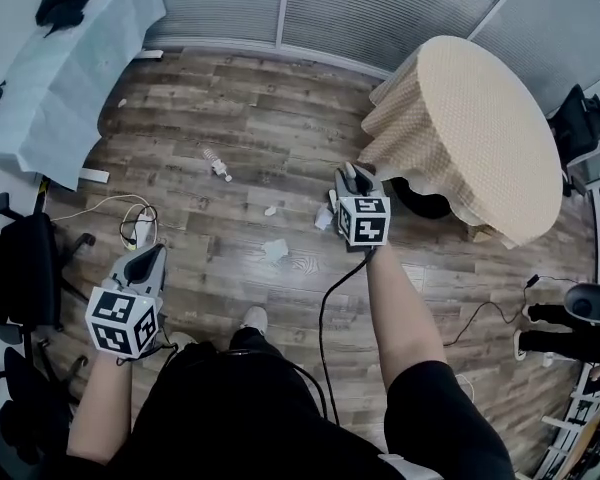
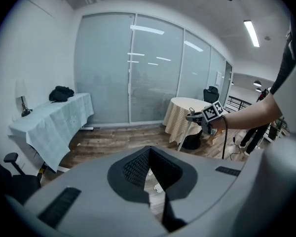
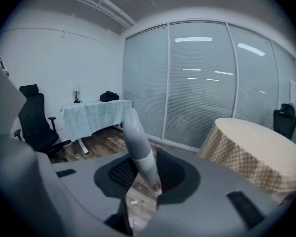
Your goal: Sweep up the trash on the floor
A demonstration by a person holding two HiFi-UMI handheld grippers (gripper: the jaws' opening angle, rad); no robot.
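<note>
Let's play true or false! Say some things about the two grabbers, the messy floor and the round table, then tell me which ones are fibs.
1. The right gripper is shut on a grey-and-white handle. True.
2. The left gripper is carrying a paper scrap. False: its fingers are together with nothing between them.
3. Paper scraps lie on the wooden floor. True.
4. The round table is bare wood. False: a beige cloth covers it and hangs down its sides.
</note>
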